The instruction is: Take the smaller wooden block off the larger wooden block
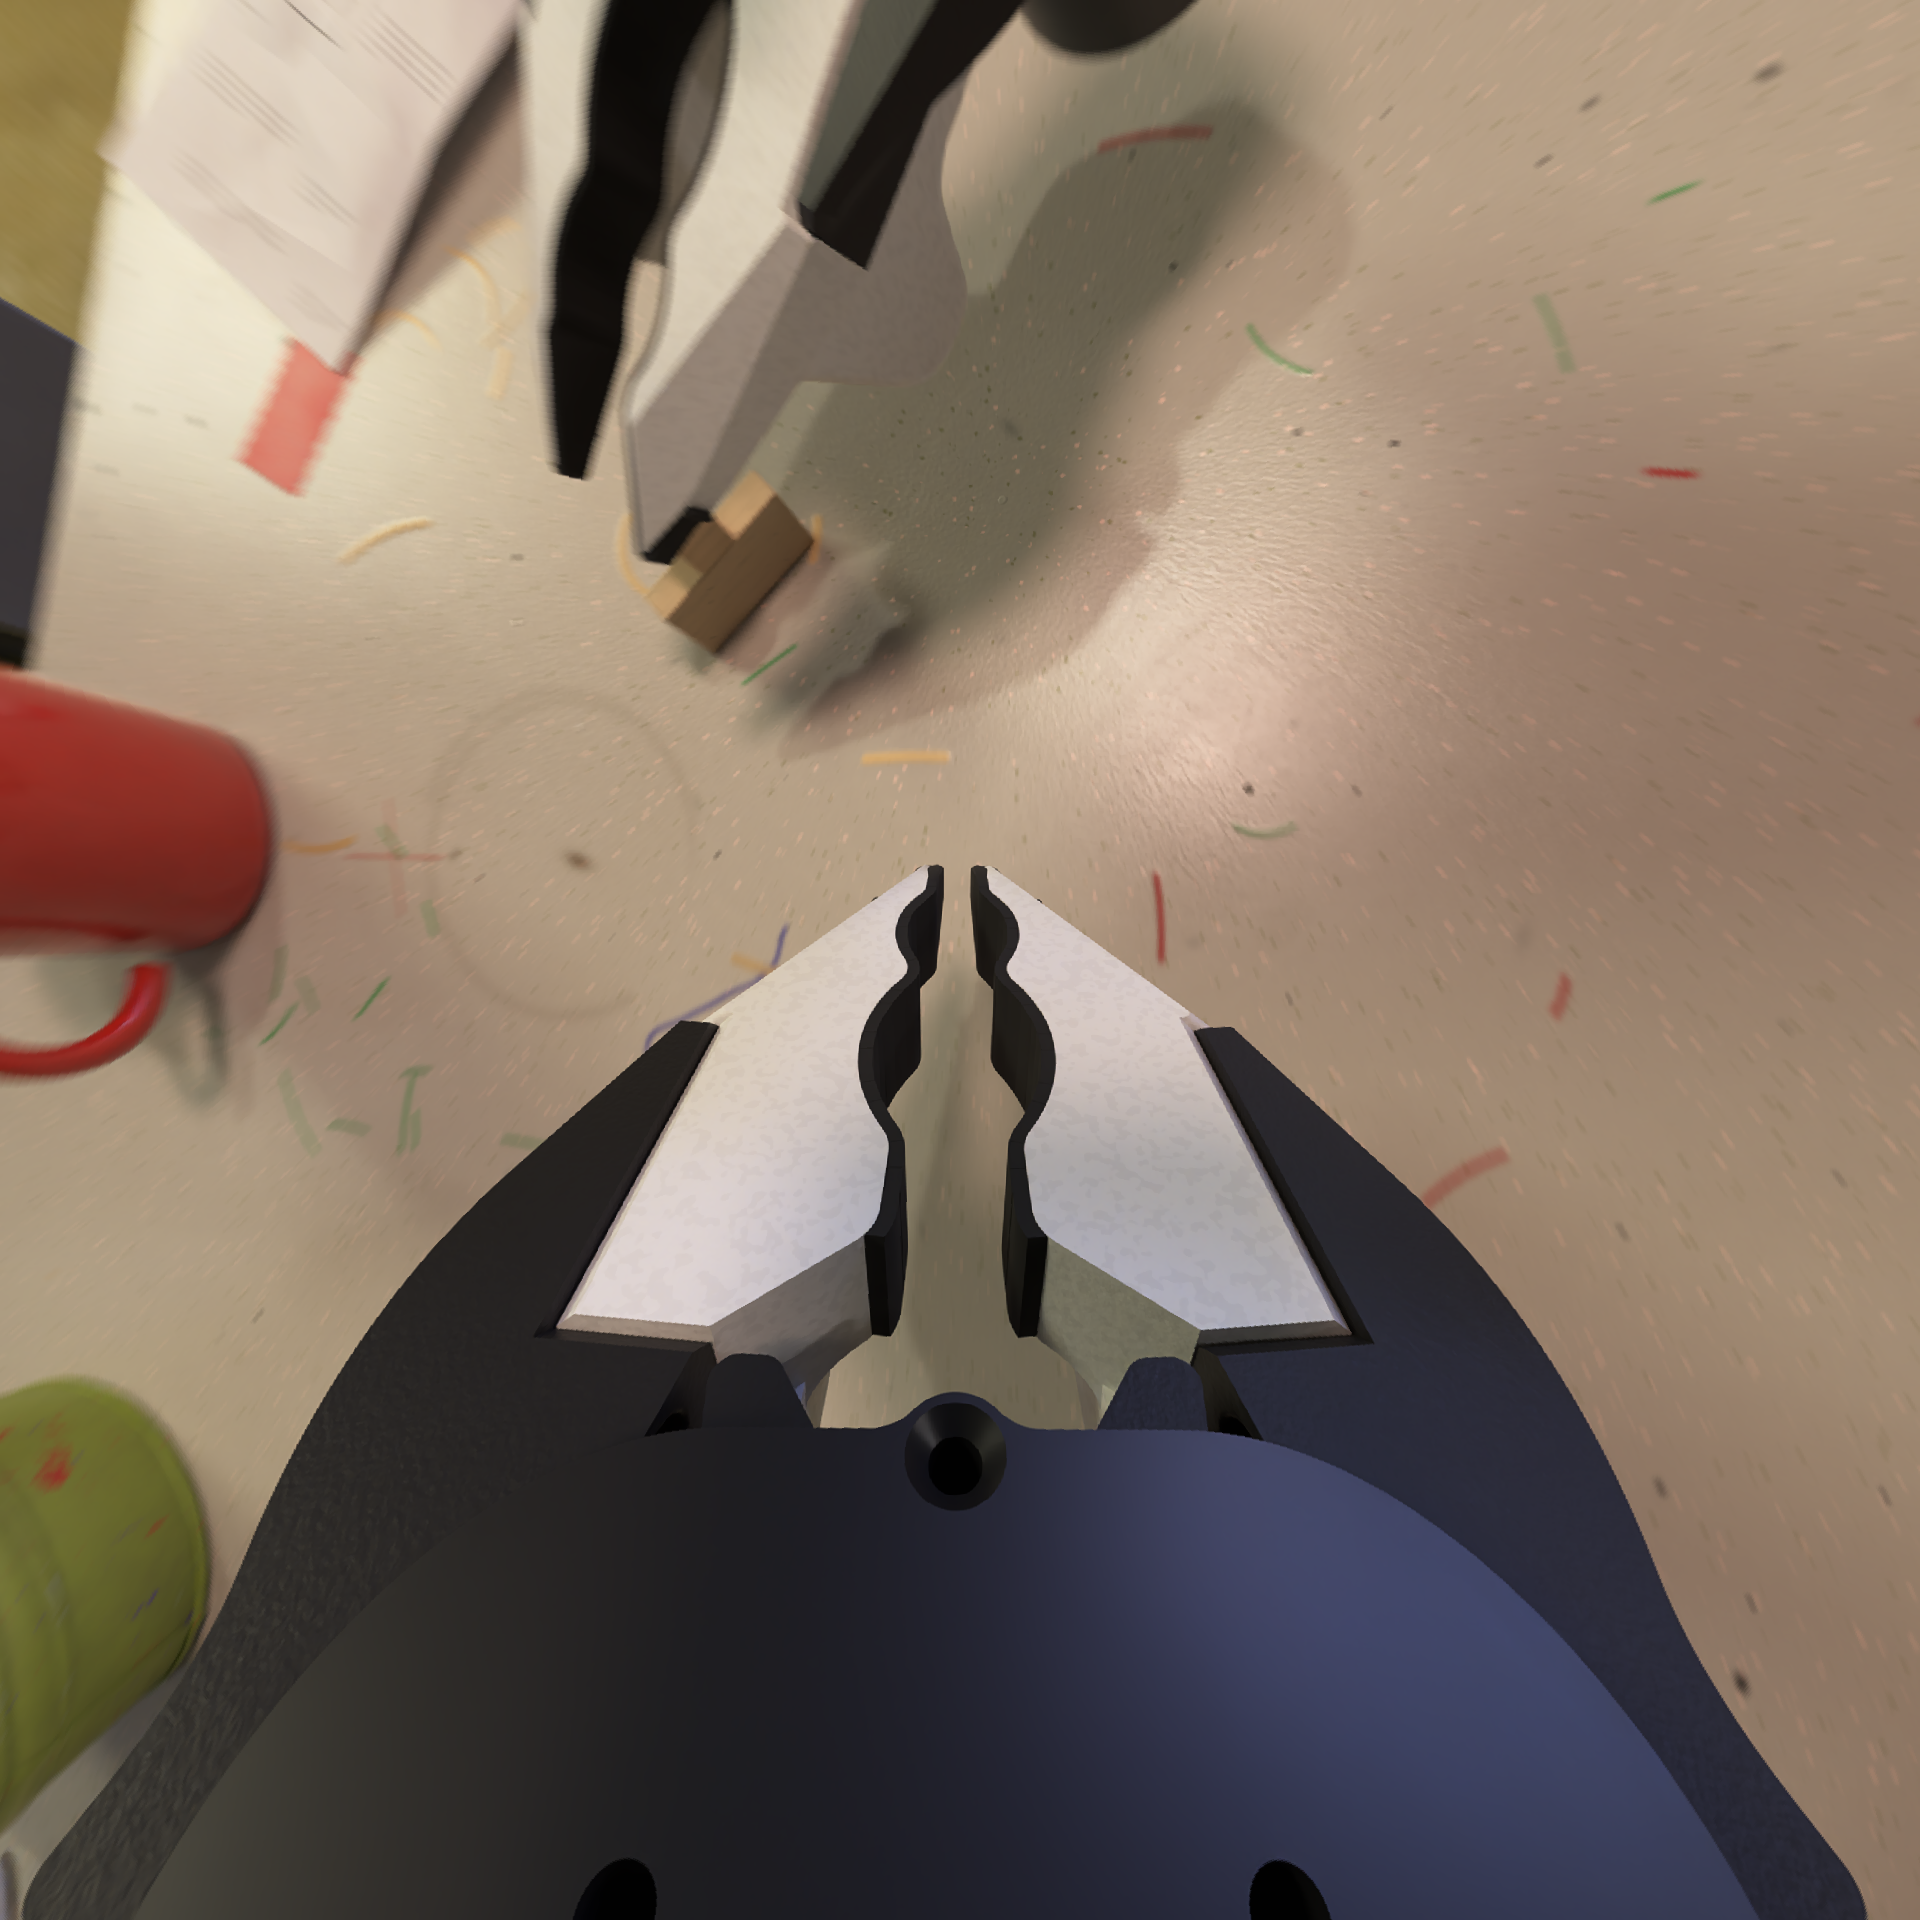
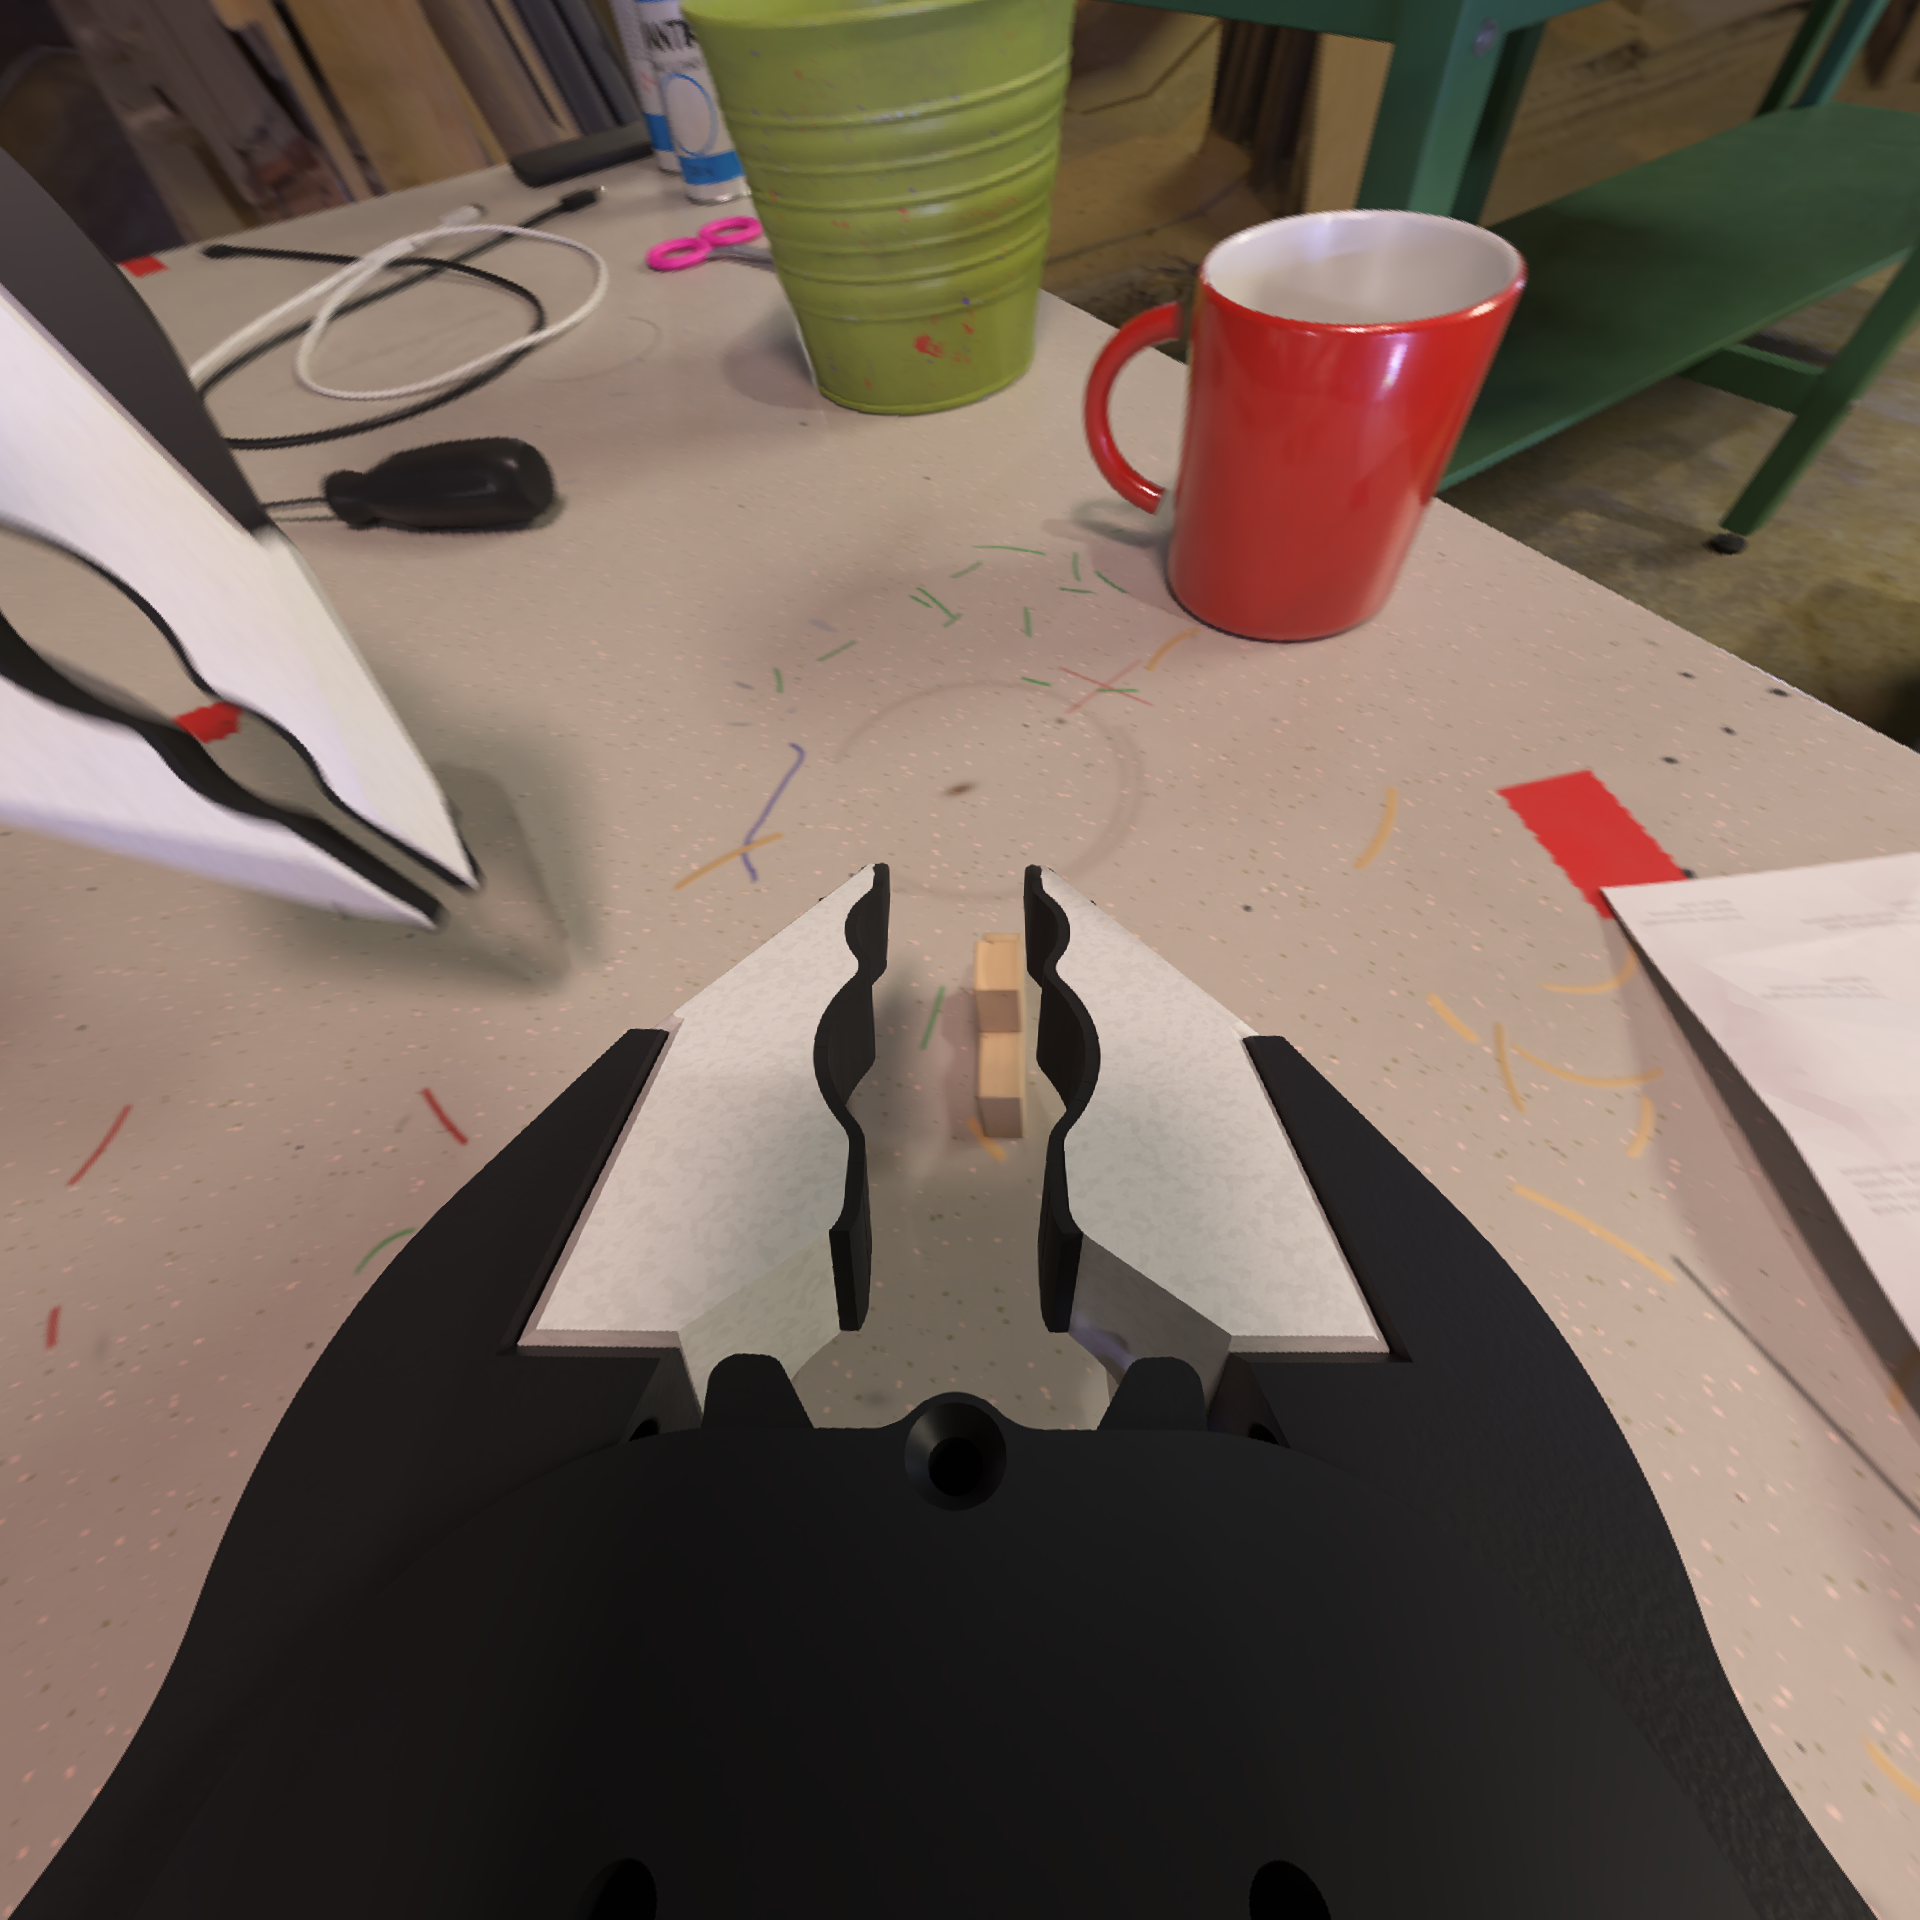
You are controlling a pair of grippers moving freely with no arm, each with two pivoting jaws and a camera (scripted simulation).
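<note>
Two stacked wooden blocks lie on the beige table. In the right wrist view the smaller block (image 2: pixel 995 977) sits on the larger block (image 2: pixel 1003 1086), between my right gripper's fingers and close to the right-hand one. My right gripper (image 2: pixel 956 878) is open and low over them, not closed on either. In the left wrist view the smaller block (image 1: pixel 764 511) and larger block (image 1: pixel 717 608) lie ahead, with the right gripper (image 1: pixel 618 509) reaching down beside them. My left gripper (image 1: pixel 954 873) is shut and empty, hovering back from the blocks; it shows at the left in the right wrist view (image 2: pixel 447 902).
A red mug (image 2: pixel 1320 436) and a green pot (image 2: pixel 904 208) stand beyond the blocks. Paper sheets (image 2: pixel 1787 1039) and red tape (image 2: pixel 1590 831) lie to the right. Cables, a black pouch (image 2: pixel 436 483) and pink scissors (image 2: pixel 707 244) lie far left. The table edge runs behind the mug.
</note>
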